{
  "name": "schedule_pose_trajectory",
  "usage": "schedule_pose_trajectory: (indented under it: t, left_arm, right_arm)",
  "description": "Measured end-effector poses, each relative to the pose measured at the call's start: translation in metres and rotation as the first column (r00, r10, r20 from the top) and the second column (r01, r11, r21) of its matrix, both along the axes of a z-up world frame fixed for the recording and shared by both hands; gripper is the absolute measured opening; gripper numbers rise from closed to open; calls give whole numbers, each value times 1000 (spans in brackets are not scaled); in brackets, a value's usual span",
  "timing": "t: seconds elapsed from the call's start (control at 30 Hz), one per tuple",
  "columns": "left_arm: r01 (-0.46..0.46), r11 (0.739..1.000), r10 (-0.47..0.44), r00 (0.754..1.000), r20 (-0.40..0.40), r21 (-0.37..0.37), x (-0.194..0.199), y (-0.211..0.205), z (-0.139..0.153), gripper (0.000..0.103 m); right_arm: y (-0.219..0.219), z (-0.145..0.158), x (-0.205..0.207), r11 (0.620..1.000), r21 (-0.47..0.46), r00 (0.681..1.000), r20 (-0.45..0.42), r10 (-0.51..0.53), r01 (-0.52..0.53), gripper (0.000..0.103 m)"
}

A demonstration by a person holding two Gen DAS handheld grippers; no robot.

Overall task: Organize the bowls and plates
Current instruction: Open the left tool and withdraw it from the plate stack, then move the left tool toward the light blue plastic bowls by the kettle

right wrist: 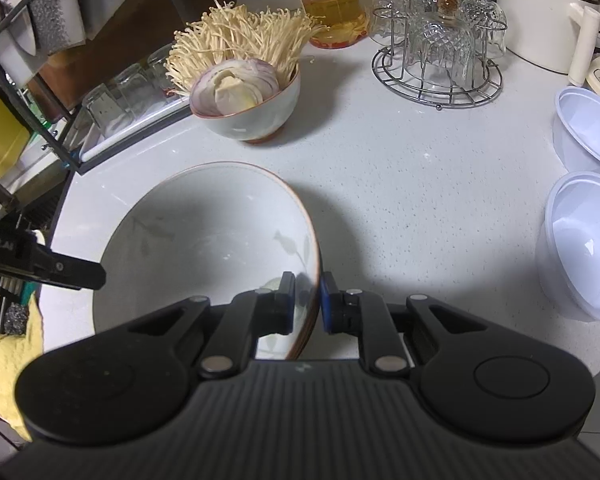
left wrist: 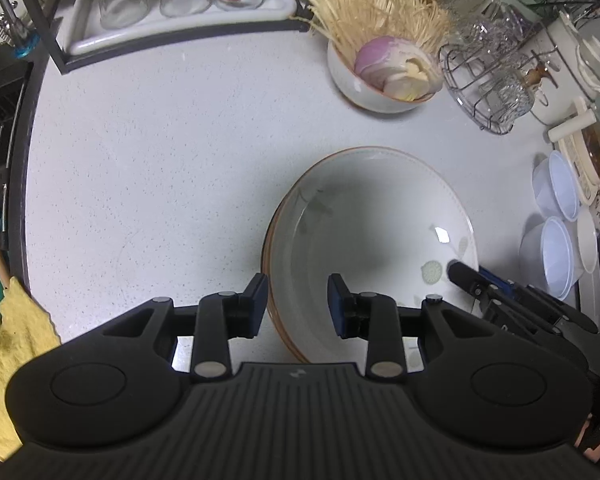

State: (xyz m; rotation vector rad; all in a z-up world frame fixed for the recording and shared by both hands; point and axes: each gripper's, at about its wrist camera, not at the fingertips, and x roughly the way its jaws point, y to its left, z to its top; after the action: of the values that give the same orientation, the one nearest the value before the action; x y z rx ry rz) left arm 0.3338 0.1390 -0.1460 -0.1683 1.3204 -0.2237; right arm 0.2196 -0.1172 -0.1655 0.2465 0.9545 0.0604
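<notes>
A wide white plate with a brown rim and leaf pattern lies on the white counter; it also shows in the right wrist view. A second brown rim shows under it at its left edge. My left gripper is open, its fingers astride the plate's near left rim without touching. My right gripper is shut on the plate's right rim; its finger shows in the left wrist view. A white bowl of enoki mushrooms and sliced onion stands behind, also in the right wrist view.
A wire rack of glass cups stands at the back right. Two plastic tubs sit at the right. A tray of upturned glasses is at the back left. A yellow cloth lies at the left edge by the sink.
</notes>
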Motion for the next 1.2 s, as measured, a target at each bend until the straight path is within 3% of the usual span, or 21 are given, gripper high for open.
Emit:
schedule_pose_trajectory:
  t: [0.33,0.4,0.47,0.8,1.2]
  left_arm:
    - [-30,1000,30,994,106,2,-9,-8,30,36]
    - [-33,999,34,991,129,-8,-11,-10,38,36]
    - [-29,1000,30,987,156,-11,-14,-13,48,36]
    - [-6,1000,13,965,261,-28,-38,-36,95,36]
    - [41,998,-21,927,374,-47,-74,-54,138,46]
  right_arm:
    - [-6,27,0,999,-35,995,99,-21,24,21]
    - [-9,35,-2,999,-29,993,119,-25,29,37]
    - [-13,45,-5,999,-20,989,147,-26,29,43]
    - [-30,98,-28,1000,-16,973,230,-22,26,44]
    - [-32,149,-66,999,-33,944,329,-2,14,44]
